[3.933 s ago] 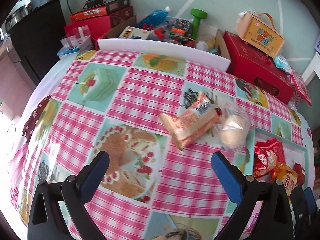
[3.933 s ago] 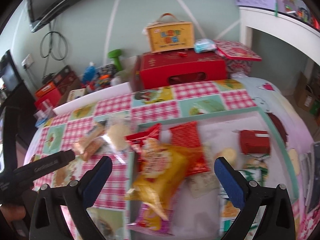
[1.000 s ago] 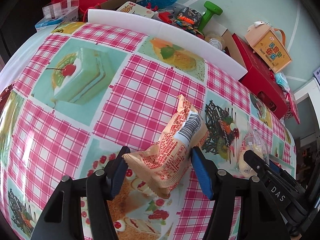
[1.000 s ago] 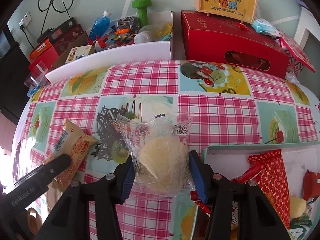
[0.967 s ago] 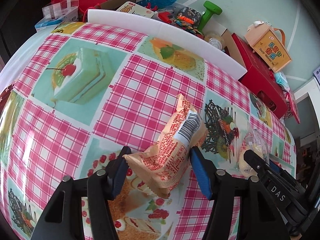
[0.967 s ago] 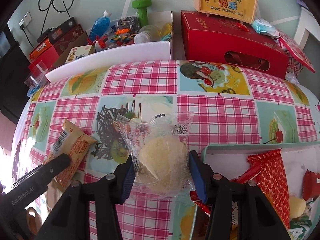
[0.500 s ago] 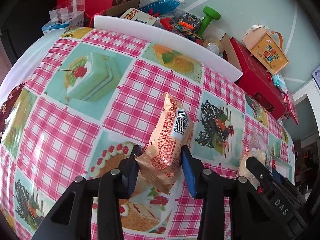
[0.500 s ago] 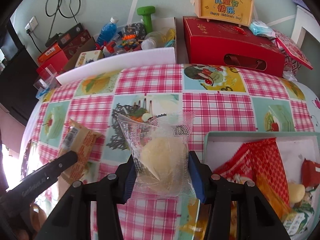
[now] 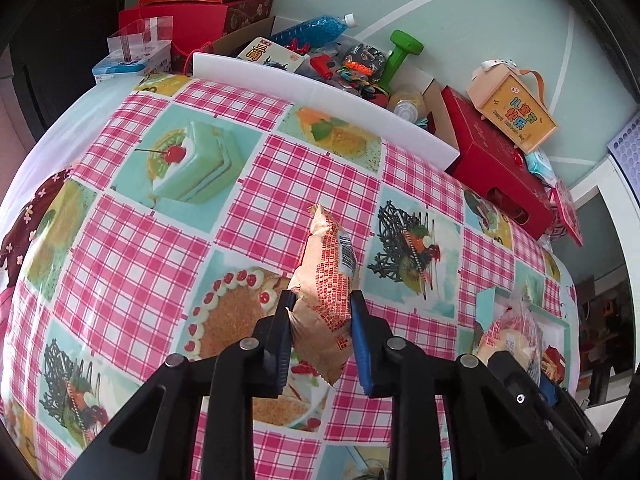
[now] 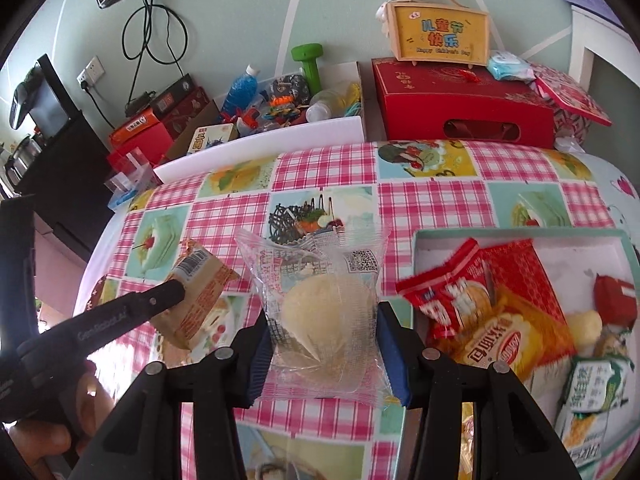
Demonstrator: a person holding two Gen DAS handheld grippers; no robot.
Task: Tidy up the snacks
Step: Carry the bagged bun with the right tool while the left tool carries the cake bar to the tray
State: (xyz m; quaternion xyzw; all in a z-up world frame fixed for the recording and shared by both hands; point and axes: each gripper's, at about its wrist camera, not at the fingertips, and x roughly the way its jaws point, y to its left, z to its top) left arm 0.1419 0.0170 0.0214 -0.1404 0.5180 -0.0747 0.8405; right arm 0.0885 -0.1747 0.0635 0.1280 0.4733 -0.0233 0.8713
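Observation:
My left gripper [image 9: 322,304] is shut on an orange snack packet [image 9: 328,264], squeezing it narrow and holding it upright above the checked tablecloth. My right gripper [image 10: 322,320] is shut on a clear packet with a pale round bun [image 10: 324,280], held above the cloth just left of the teal tray [image 10: 520,234]. In the right wrist view the left gripper's finger [image 10: 160,296] and the orange packet [image 10: 200,292] show at the left. In the left wrist view the bun packet [image 9: 512,332] hangs at the tray's corner [image 9: 486,300].
The tray holds red packets [image 10: 460,284], a yellow-orange packet [image 10: 508,344] and other snacks. Behind the table stand a red box [image 10: 464,116], a yellow gift box [image 10: 440,36] and a white-edged carton of toys [image 10: 260,148]. A hand [image 10: 60,432] holds the left gripper.
The left jaws have narrowed on the orange packet and lifted it off the cloth. The right gripper has carried the bun packet up and toward the tray.

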